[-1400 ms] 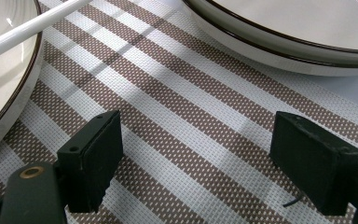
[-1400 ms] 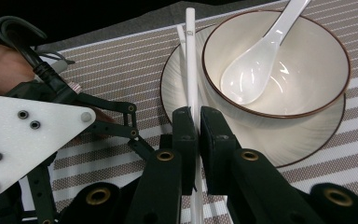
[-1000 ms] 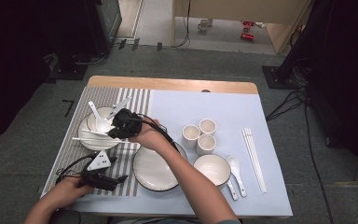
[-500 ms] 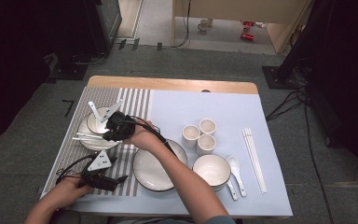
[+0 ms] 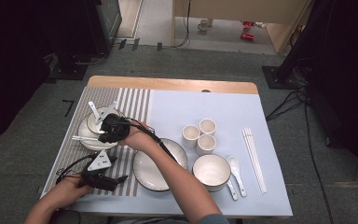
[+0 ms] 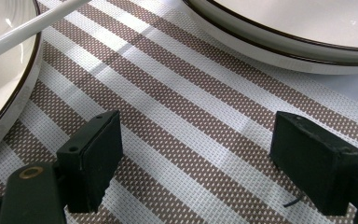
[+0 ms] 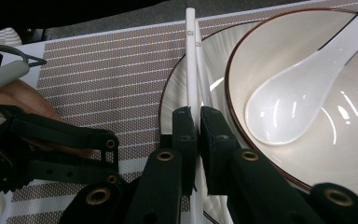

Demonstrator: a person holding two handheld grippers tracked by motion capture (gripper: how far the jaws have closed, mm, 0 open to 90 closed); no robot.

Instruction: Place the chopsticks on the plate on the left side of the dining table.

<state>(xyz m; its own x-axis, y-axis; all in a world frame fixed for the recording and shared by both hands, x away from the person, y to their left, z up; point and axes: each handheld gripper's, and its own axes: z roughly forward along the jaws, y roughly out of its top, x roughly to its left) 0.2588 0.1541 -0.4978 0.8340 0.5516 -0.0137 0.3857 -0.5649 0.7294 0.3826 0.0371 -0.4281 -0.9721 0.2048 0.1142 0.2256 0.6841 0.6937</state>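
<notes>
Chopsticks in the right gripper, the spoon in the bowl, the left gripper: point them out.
chopsticks (image 7: 190, 60), right gripper view, on the shafts above the jaws.
spoon (image 7: 279, 112), right gripper view, on its scoop.
left gripper (image 6: 196, 161), left gripper view, midway between its open jaws, over the striped mat.

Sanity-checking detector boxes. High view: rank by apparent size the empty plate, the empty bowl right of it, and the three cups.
1. Empty plate, largest.
2. Empty bowl.
3. Three cups, smallest; they look alike, so no ranking among them.
</notes>
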